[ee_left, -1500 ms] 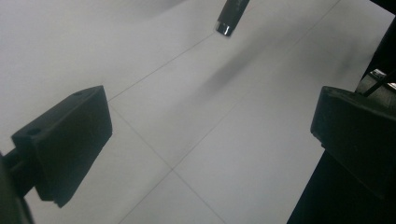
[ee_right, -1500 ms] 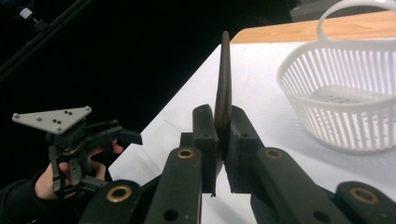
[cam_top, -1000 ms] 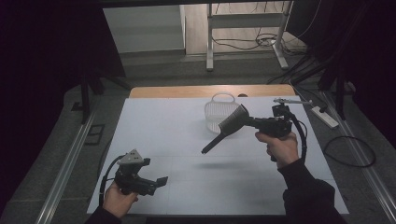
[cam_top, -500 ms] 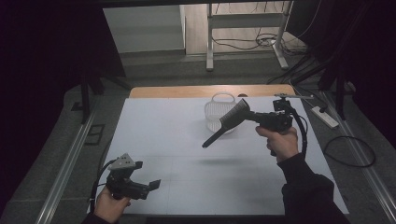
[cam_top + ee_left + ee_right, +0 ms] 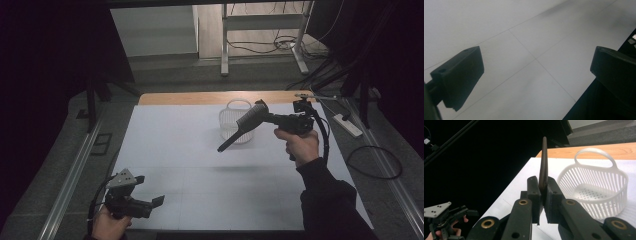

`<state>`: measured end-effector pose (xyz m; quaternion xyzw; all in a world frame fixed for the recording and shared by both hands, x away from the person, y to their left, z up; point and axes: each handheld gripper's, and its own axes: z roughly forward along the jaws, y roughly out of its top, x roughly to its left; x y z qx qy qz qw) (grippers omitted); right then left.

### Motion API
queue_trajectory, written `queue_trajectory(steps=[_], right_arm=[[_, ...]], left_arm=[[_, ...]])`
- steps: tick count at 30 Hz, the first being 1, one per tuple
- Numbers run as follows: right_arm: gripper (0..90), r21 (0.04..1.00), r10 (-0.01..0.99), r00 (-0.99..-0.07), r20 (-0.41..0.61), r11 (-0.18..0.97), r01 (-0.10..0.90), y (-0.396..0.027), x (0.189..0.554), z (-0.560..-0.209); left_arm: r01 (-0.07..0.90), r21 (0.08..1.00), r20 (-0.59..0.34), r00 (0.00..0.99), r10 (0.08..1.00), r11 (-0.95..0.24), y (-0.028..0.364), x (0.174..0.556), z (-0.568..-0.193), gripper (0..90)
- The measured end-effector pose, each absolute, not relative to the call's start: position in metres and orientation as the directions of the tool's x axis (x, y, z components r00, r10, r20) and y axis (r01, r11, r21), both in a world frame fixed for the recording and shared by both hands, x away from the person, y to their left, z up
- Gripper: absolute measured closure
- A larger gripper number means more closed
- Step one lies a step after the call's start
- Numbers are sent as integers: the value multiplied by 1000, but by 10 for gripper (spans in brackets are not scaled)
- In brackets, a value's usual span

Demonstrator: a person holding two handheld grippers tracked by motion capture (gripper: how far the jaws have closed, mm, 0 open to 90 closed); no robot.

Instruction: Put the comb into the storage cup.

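We have the brush [image 5: 242, 125] pinched by its head in the right gripper [image 5: 270, 118], jaws pressed on it, held in the air just in front of the white basket [image 5: 235, 112]. Our left gripper [image 5: 150, 204] waits near the table [image 5: 190, 190] edge, well away from the basket, jaws spread and empty. Next, we judge, carry the brush over the basket and lower it in.
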<state>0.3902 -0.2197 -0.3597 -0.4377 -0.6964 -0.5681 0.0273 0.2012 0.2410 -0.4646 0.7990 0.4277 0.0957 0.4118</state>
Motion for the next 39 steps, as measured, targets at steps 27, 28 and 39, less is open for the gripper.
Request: queue_trajectory(steps=[27,28,39], right_arm=[[839,781,647,-567,509,-71,620,-223,420,-341],[839,782,651,-565,507,-72,619,-224,421,-341],[839,788,681,-534,501,-104,607,-230,436,-334]], left_arm=[[614,732,-170,585,793,-296,253,193,-461,0],[612,733,-169,585,793,-296,253,193,-461,0],[613,734,-177,586,791,-290,253,192,-461,0]])
